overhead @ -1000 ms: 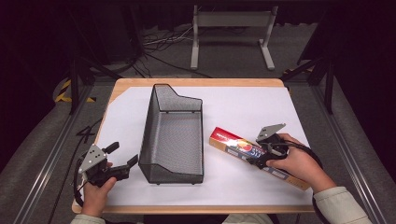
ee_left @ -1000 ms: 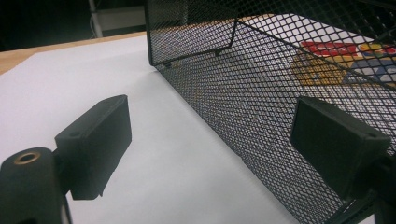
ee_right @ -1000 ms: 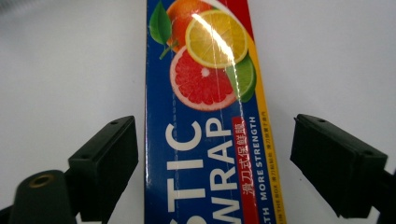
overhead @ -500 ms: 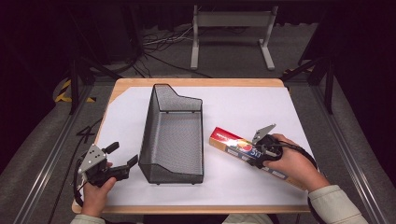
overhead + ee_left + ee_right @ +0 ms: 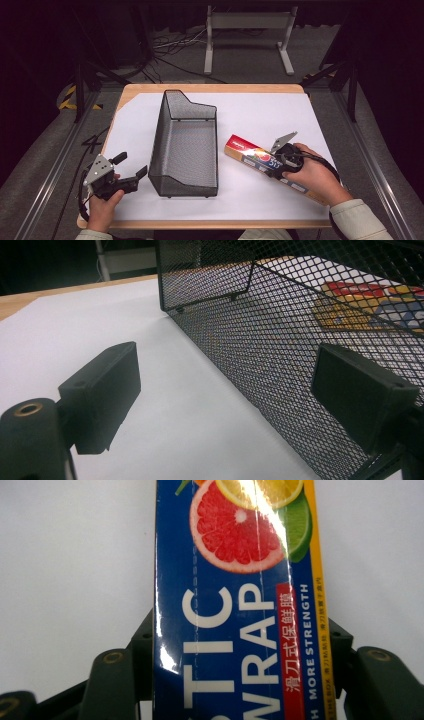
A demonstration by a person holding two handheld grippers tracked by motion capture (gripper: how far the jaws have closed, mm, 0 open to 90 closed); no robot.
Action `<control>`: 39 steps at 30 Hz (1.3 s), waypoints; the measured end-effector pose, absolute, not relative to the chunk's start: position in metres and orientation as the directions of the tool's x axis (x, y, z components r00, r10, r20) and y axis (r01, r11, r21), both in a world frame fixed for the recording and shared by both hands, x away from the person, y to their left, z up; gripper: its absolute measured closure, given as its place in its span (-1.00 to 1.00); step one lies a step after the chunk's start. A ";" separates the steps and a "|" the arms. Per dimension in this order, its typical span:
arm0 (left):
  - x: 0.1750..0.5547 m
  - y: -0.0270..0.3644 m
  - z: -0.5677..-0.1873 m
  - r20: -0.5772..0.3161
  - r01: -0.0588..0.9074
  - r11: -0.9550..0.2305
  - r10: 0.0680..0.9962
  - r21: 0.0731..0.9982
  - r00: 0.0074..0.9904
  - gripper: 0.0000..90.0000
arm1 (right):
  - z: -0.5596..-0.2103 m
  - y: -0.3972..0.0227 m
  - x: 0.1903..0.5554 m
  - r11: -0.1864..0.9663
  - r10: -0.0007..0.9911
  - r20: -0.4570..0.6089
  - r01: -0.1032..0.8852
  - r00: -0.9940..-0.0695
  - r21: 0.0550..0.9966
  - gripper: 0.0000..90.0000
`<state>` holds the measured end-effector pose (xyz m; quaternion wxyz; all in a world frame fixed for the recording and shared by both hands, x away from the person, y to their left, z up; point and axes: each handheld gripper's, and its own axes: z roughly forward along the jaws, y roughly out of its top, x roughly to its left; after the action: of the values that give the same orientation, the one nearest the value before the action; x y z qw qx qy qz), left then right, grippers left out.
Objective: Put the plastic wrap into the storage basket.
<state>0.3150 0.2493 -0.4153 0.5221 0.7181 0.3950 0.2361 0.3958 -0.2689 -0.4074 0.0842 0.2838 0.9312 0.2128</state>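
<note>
You are holding your right gripper [image 5: 281,159] down over the plastic wrap box [image 5: 272,167], which is lying flat on the white sheet [image 5: 250,112] covering the table [image 5: 210,88], to the right of the wire mesh basket [image 5: 185,145] and apart from it. The box is running slantwise, its red end toward the basket and its far end passing under your right hand [image 5: 312,175]. Your right gripper's jaws have just been closing, and in the right gripper view they are standing on either long side of the box [image 5: 235,605], pressing against its edges, so the gripper is clamped on the box while the box is still resting on the sheet. Your left gripper [image 5: 131,172] is sitting near the front left corner of the table, just beside the basket's near end, with its jaws spread wide and nothing between them. In the left gripper view its jaws are framing the basket's mesh wall [image 5: 280,340], and the box is showing through the mesh.
</note>
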 end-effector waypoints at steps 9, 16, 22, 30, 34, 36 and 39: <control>0.315 0.250 -0.415 -0.071 0.321 -0.143 0.817 0.936 0.572 -0.70 | -0.383 -0.269 0.392 0.684 0.601 -0.008 0.509 -0.799 0.522 -0.10; 0.315 0.251 -0.415 -0.071 0.323 -0.142 0.820 0.936 0.568 -0.70 | -0.361 -0.264 0.390 0.648 0.609 -0.025 0.479 -0.793 0.592 -0.10; 0.316 0.250 -0.416 -0.070 0.324 -0.143 0.822 0.935 0.565 -0.70 | -0.347 -0.260 0.385 0.612 0.619 -0.027 0.460 -0.785 0.643 -0.10; 0.315 0.252 -0.416 -0.070 0.325 -0.142 0.825 0.935 0.561 -0.70 | -0.330 -0.251 0.384 0.557 0.646 -0.005 0.467 -0.764 0.686 -0.10; 0.315 0.252 -0.416 -0.069 0.323 -0.142 0.826 0.936 0.560 -0.70 | -0.323 -0.244 0.385 0.556 0.644 -0.002 0.465 -0.765 0.689 -0.10; 0.314 0.253 -0.416 -0.073 0.324 -0.135 0.827 0.936 0.557 -0.70 | -0.321 -0.241 0.385 0.553 0.645 -0.006 0.461 -0.764 0.694 -0.10; 0.314 0.254 -0.416 -0.074 0.325 -0.135 0.828 0.936 0.556 -0.70 | -0.318 -0.237 0.386 0.540 0.649 -0.008 0.452 -0.761 0.710 -0.10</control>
<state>0.3141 0.2535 -0.4155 0.5190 0.7131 0.4042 0.2423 0.3860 -0.2368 -0.3182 0.1366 0.3175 0.8667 0.3596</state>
